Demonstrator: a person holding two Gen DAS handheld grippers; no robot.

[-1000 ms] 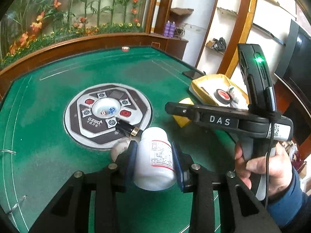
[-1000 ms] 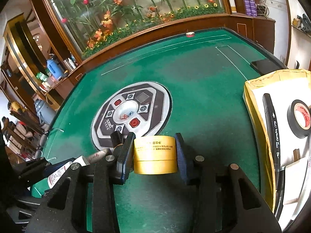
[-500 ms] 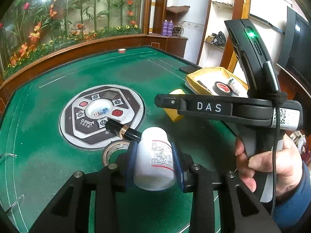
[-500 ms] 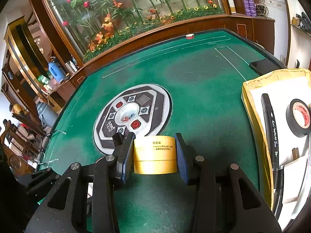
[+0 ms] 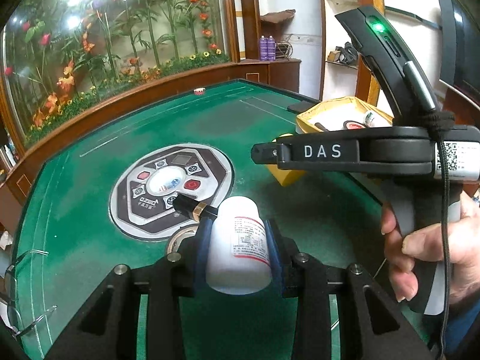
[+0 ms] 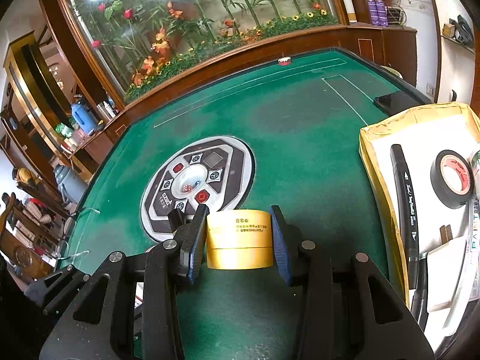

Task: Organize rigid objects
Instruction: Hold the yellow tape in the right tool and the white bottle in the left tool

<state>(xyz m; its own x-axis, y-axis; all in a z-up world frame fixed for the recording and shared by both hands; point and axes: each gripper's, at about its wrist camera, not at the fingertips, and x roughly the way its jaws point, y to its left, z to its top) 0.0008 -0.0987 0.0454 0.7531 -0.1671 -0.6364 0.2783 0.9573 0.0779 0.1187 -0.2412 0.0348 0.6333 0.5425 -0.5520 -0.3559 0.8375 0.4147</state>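
Observation:
My left gripper [image 5: 238,249] is shut on a white pill bottle [image 5: 238,247] with a red-edged label, held above the green felt. My right gripper [image 6: 240,237] is shut on a yellow tape roll [image 6: 239,239]. In the left wrist view the right gripper's body crosses the right side, a hand [image 5: 420,249] on its handle, the yellow tape roll [image 5: 286,174] peeking below it. A black tube with a gold band [image 5: 195,207] and a clear tape roll [image 5: 180,238] lie beyond the bottle. The yellow-rimmed box [image 6: 378,162] at right holds a black marker [image 6: 405,192] and black tape [image 6: 451,178].
A round control panel [image 6: 198,184] sits in the middle of the table. A black phone [image 6: 396,102] lies past the box. A small red-and-white object [image 6: 283,61] rests at the far edge. Eyeglasses [image 5: 18,297] lie at the table's left rim. Wooden rails border the felt.
The left gripper with the bottle has shifted and rolled; the clear tape roll has come into view beneath it and the right gripper's body looms larger. The right view is nearly unchanged.

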